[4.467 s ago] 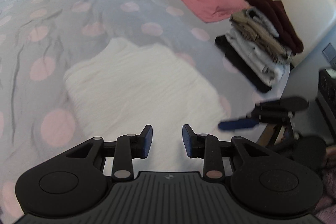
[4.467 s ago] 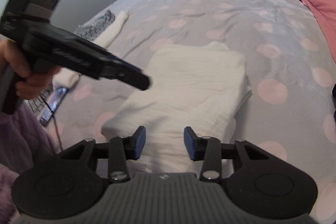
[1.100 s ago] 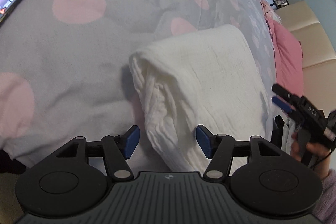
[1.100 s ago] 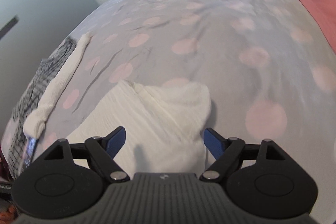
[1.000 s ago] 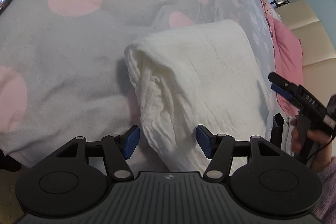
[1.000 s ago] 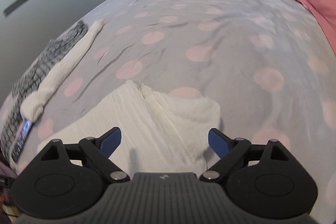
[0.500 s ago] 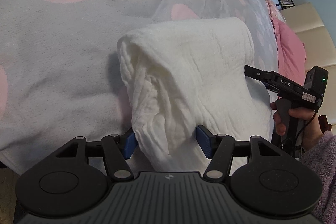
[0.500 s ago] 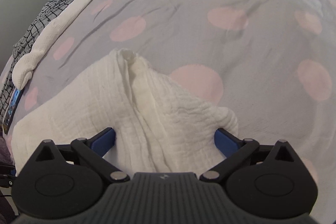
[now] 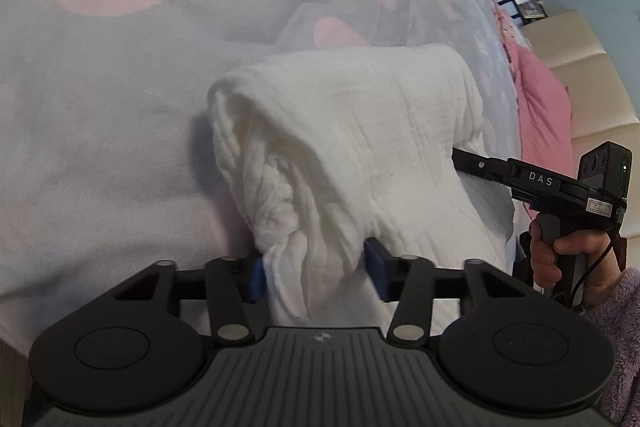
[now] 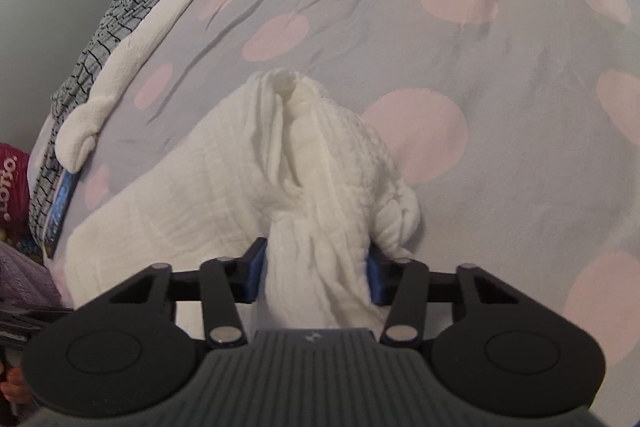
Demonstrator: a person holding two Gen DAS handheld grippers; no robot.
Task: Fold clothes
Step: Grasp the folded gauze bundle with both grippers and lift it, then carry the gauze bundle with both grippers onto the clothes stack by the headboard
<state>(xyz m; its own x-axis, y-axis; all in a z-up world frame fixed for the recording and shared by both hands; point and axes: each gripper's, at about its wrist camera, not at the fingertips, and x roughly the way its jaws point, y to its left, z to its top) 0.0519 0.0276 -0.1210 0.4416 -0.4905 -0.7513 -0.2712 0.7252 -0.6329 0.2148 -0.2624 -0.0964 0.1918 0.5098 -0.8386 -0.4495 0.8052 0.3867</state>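
Softly bunched crinkled white garment [image 9: 352, 131]

R gripper [image 10: 316, 277] on white garment [image 10: 224, 183]

A grey bed [image 10: 500, 75] with pink dots carries a folded white garment [image 10: 224, 195] at centre frame, a checked garment [image 10: 92, 51] upper left.

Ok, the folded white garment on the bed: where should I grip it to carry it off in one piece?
Grip the two short ends, coming in level with the bed, one gripper per end. The white garment is a thick, soft bundle whose layers bunch at each end, so the left gripper and right gripper jaws catch every layer there.
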